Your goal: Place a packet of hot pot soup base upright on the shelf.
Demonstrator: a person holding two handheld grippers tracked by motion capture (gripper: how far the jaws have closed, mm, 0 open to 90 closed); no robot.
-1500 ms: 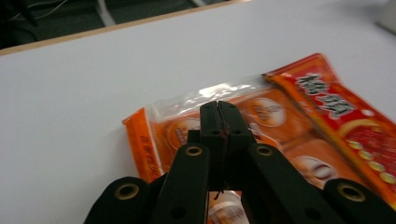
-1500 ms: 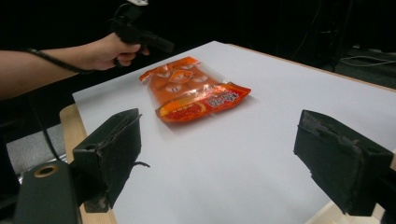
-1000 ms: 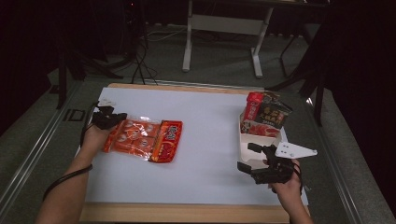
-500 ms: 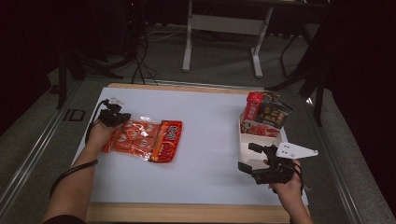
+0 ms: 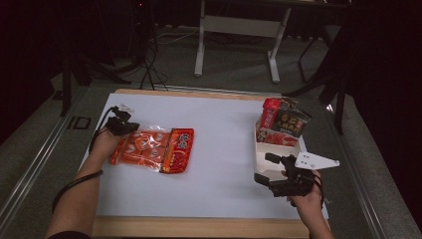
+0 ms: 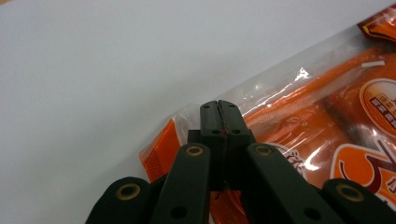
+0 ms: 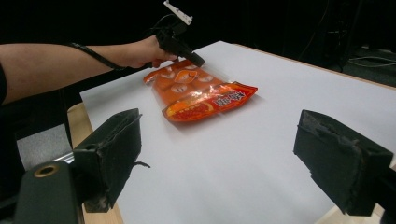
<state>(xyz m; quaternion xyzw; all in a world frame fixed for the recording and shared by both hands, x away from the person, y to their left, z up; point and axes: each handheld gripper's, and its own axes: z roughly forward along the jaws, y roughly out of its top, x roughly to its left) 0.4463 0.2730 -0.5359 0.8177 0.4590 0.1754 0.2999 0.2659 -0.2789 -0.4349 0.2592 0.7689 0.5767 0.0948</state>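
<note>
Left gripper (image 5: 121, 124), high view: at the far-left corner of the flat orange plastic snack bag (image 5: 154, 149), which lies on the white table sheet (image 5: 224, 134); bare sheet between it and the right gripper (image 5: 266, 169). Left gripper view: jaws closed at the bag's clear sealed edge (image 6: 280, 79); pinch uncertain. Right gripper view: jaws wide apart, nothing between.

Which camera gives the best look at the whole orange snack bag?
The high view: the orange bag lies flat and whole on the white table. The right gripper view shows it whole too, but farther off and slanted. The left gripper view shows just its corner, close up.
</note>
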